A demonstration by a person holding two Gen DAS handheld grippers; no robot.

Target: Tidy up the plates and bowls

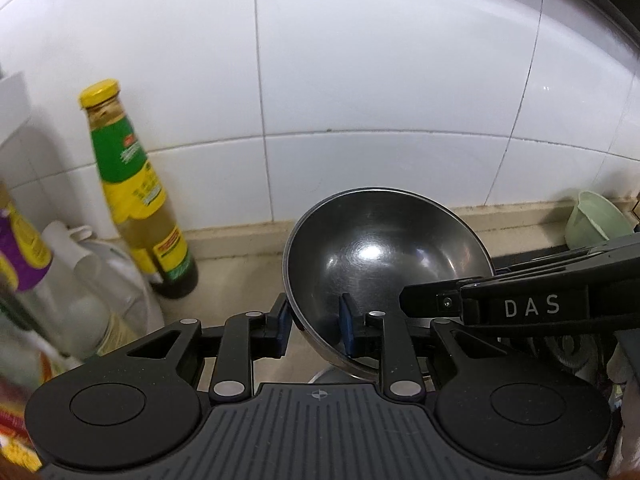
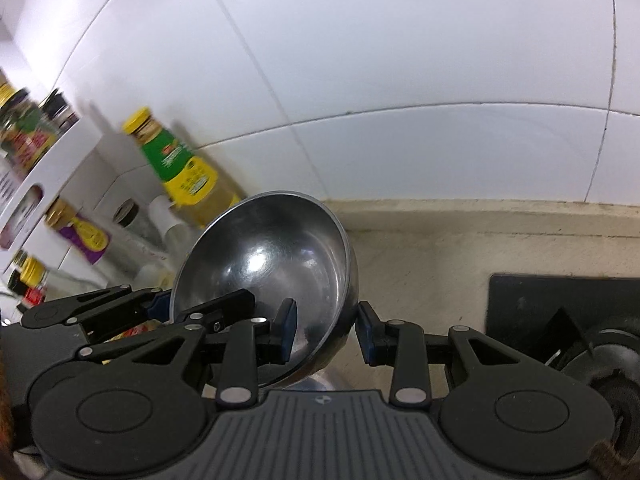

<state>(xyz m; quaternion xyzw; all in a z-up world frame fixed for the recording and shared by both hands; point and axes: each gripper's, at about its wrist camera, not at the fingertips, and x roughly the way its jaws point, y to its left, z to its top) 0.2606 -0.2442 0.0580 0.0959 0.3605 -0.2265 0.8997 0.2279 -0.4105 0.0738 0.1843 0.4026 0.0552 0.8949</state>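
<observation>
A steel bowl (image 1: 380, 256) is held tilted above the counter, its hollow facing me. My left gripper (image 1: 316, 326) has one blue pad outside the near rim and one inside; whether the pads press the rim I cannot tell. My right gripper (image 2: 326, 330) straddles the opposite rim of the same bowl (image 2: 272, 264), one pad inside and one outside with a gap. The right gripper also shows in the left wrist view (image 1: 408, 300), and the left gripper in the right wrist view (image 2: 200, 308). Another steel piece (image 1: 332, 376) shows just below the bowl.
A yellow-capped sauce bottle (image 1: 136, 200) stands by the tiled wall at the left, with more bottles and a white rack (image 2: 44, 184) beside it. A pale green cup (image 1: 596, 220) is at the far right. A black stove (image 2: 560, 320) lies to the right on the beige counter (image 2: 440, 248).
</observation>
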